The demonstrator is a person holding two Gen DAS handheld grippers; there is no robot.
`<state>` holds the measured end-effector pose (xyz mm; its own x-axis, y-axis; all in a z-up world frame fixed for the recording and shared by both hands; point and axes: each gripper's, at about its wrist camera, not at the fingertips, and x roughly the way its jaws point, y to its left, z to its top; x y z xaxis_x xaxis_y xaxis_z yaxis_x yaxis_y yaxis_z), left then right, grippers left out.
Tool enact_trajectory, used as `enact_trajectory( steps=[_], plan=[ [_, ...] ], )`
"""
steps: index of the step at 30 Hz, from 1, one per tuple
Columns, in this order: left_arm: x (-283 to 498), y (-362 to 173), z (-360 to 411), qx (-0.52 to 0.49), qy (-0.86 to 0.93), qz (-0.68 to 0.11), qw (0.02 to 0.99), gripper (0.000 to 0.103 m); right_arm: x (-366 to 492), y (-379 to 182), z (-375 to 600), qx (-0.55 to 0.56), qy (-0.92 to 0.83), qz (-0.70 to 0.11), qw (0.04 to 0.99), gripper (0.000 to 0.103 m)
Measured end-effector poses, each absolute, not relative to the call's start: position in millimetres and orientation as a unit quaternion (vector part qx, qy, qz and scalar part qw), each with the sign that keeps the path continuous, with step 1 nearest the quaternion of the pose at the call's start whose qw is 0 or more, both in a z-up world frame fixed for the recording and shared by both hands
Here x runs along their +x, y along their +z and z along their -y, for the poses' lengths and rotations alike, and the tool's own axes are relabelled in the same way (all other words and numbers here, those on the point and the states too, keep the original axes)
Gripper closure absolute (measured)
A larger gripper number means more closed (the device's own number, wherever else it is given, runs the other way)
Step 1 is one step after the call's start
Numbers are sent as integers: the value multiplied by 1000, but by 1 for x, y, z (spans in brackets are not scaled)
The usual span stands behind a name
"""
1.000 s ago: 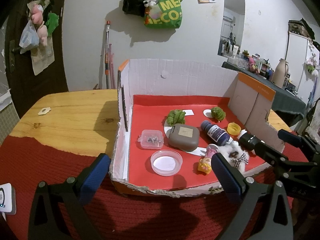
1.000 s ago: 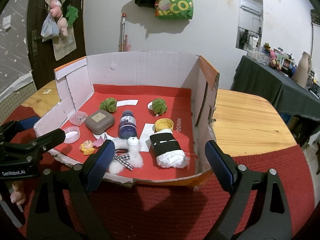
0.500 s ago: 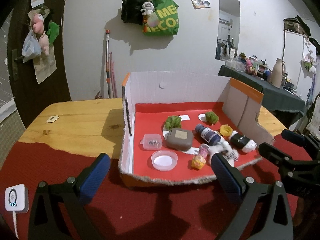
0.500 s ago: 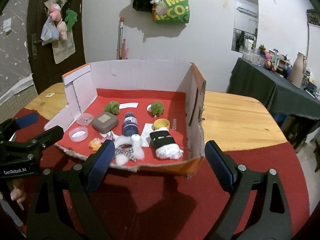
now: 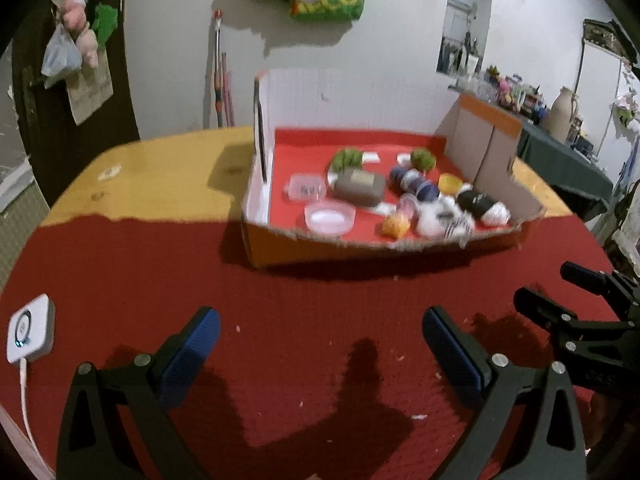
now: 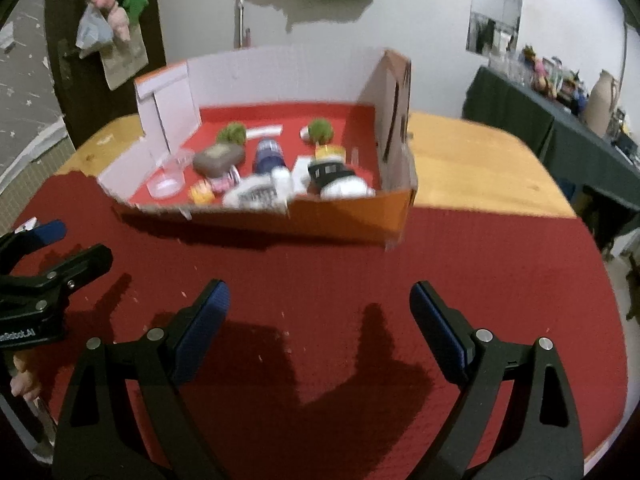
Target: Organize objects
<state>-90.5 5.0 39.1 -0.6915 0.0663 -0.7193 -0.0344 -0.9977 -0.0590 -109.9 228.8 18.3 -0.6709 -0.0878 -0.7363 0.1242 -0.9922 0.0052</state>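
An open cardboard box [image 5: 280, 252] [image 6: 352, 216] with a red floor stands on the red mat. Inside lie a grey-brown case [image 5: 359, 186] [image 6: 219, 157], a dark blue bottle [image 5: 414, 183] [image 6: 269, 154], two green fuzzy balls [image 5: 347, 159], a clear round lid [image 5: 330, 218], a small clear box [image 5: 306, 188], a yellow cap [image 5: 450, 182], a black-and-white roll [image 5: 482, 204] [image 6: 338, 178] and a white plush [image 5: 442, 218]. My left gripper [image 5: 320, 338] is open over bare mat, well short of the box. My right gripper [image 6: 319, 312] is open too, with nothing between its fingers.
A white device with a cable [image 5: 29, 328] lies on the mat at the left. Bare wooden tabletop [image 5: 160, 176] [image 6: 480, 168] flanks the box on both sides. A dark-clothed side table with a jug [image 5: 562, 114] stands at the right. Bags hang on the wall.
Both grippers have drawn back from the box and tilted down; the box now looks farther and smaller, with red mat between it and the fingers. Both stay open.
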Motion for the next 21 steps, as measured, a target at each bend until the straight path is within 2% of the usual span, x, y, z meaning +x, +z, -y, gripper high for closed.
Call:
enact_trajectory(
  steps=[9, 14, 21],
  plan=[
    [-103, 15, -12, -441, 897, 9, 10, 0, -123, -1, -234, 445, -895, -22, 31, 11],
    [-104, 12, -14, -441, 897, 11, -3, 0, -126, -4, -238, 455, -890, -12, 19, 1],
    [-105, 12, -15, -440, 898, 12, -11, 0, -127, -4, -239, 456, -890, -12, 17, 0]
  ],
)
